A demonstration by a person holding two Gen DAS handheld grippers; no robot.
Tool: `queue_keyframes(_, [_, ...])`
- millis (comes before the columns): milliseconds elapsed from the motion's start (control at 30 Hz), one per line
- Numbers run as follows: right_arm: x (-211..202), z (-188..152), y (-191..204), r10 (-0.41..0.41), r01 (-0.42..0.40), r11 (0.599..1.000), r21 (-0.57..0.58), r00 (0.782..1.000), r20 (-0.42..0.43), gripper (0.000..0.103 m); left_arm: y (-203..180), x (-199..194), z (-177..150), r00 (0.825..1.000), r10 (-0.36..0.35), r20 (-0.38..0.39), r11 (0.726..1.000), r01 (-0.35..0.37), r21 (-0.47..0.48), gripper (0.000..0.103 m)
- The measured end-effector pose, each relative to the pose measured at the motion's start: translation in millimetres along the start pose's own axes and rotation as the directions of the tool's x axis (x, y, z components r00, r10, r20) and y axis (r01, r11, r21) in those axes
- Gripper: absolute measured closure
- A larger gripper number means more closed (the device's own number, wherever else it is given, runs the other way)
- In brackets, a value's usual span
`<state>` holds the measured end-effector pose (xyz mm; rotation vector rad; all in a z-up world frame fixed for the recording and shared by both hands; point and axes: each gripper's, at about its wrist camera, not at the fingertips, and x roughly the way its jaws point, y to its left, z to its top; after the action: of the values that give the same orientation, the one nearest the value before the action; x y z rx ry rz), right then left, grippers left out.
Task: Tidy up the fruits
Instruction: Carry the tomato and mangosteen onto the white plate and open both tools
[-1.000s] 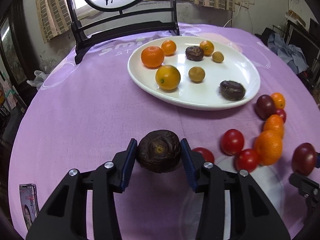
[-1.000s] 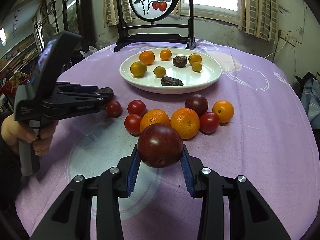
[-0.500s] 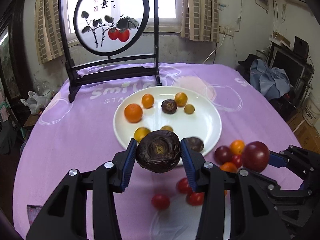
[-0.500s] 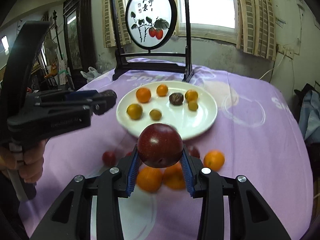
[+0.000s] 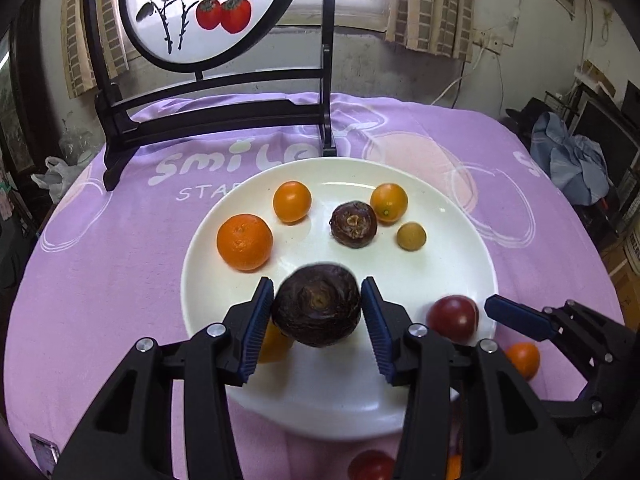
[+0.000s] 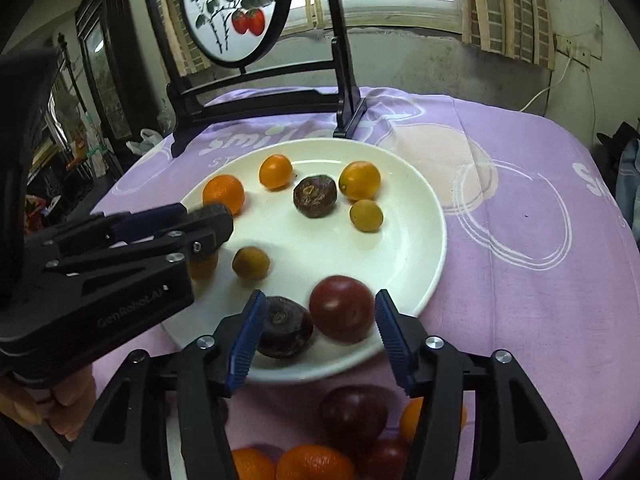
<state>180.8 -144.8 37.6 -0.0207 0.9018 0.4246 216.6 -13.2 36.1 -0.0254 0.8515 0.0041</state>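
Observation:
My left gripper (image 5: 317, 282) hangs over the near part of the white plate (image 5: 440, 264). A dark brown wrinkled fruit (image 5: 318, 312) sits between its blue pads. The jaws are opening a little, but both pads still touch the fruit's sides. In the right wrist view my right gripper (image 6: 319, 298) is over the plate's (image 6: 420, 240) near rim, its jaws opening wide. A blurred dark red plum (image 6: 342, 308) lies between them on the plate, free of the left pad. A second dark brown fruit (image 6: 284, 332) rests beside it.
The plate also holds an orange (image 5: 245, 242), small oranges, another brown fruit (image 5: 353, 225) and a yellow-green one (image 5: 411, 236). Loose plums, oranges and tomatoes (image 6: 354, 416) lie on the purple cloth before it. A black-framed round painting (image 5: 216, 120) stands behind. A hand (image 6: 60, 408) holds the left gripper.
Both grippers moved forward from the loose fruit to above the plate. The right jaws opened and the plum dropped from them onto the plate. The left still carries the brown fruit.

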Motion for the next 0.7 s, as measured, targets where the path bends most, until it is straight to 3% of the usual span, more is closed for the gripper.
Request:
queue_keyframes(100, [-7,-2,-2,0.01,-0.01,1.0,0.011,1.0,0.016,0.045,3,-8,2,0.999,-0.007,0.043,1.0,0.009,-0.03,0.034])
queue_keyframes(167, [-15,-6,-7,0.006,-0.007,1.0,0.027,1.0,0.028,0.043,4,-18,0,0.998,-0.003,0.07,0.999,0.005,-0.033,0.033])
queue_keyframes(333, [-41,-24,-27,0.019,-0.024,0.995,0.101,0.999,0.045,0.037,17,-39,-14,0.998,0.008,0.055,0.998,-0.004,-0.068,0.023])
queue_keyframes(467, [-56,-42,-34,0.003,-0.008,0.993,0.117,0.999,0.038,0.037,30,-55,-30,0.999,0.0,0.042,0.994,0.004,-0.111,0.023])
queue_keyframes(700, [-71,-78,-27,-0.017,0.016,0.994,0.112,1.0,0.008,0.036,38,-70,-85,1.0,0.004,-0.021,0.993,-0.006,-0.121,0.019])
